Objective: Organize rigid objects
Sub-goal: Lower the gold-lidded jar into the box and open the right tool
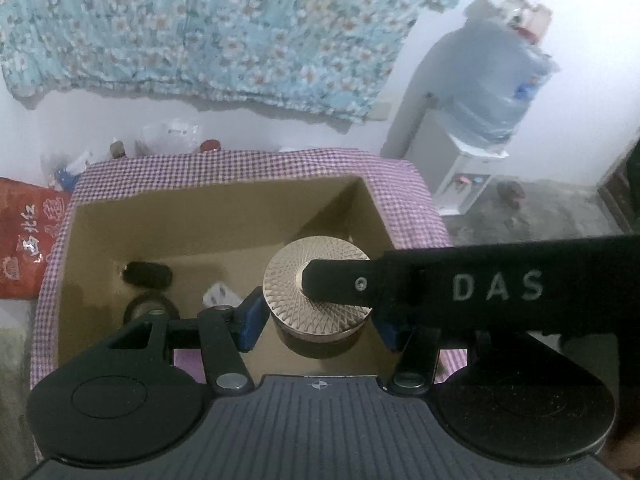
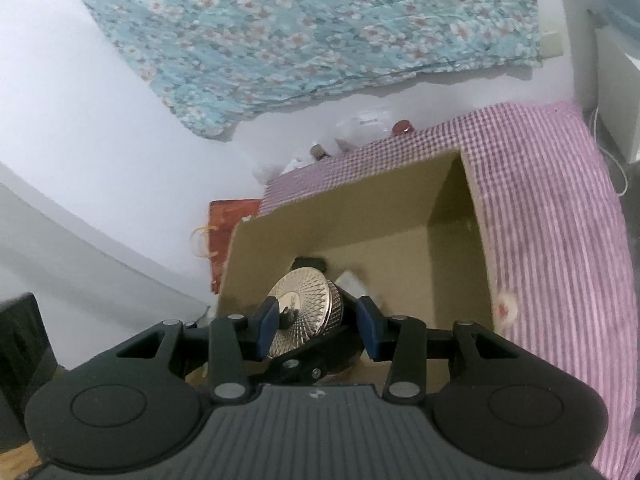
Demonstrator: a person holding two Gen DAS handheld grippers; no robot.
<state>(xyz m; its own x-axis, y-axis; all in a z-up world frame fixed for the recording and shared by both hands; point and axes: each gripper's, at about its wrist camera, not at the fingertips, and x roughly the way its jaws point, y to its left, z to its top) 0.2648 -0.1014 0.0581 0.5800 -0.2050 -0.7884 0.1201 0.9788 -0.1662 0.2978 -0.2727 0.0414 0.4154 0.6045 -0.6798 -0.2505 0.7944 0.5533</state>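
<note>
Pinching with left gripper: blue pads pressed to the left and right edges of the jar, at its round gold lid with the fine woven pattern.
Right gripper: closed on the same jar the other way, one pad flat on the lid's face, the other at the dark underside; lid tilted in the right wrist view.
Right gripper's finger: black, lettered DAS, reaching in from the right across the lid to its middle.
Jar's place: held over the open cardboard box, toward its right near part.
Box contents: black oblong thing at the left, dark tape roll just nearer, small white item beside the left pad.
Under the box: worktop covered with purple checked cloth.
Far side: floral blue fabric hung on the white wall.
Far right: water dispenser on the floor.
Left: red bag.
</note>
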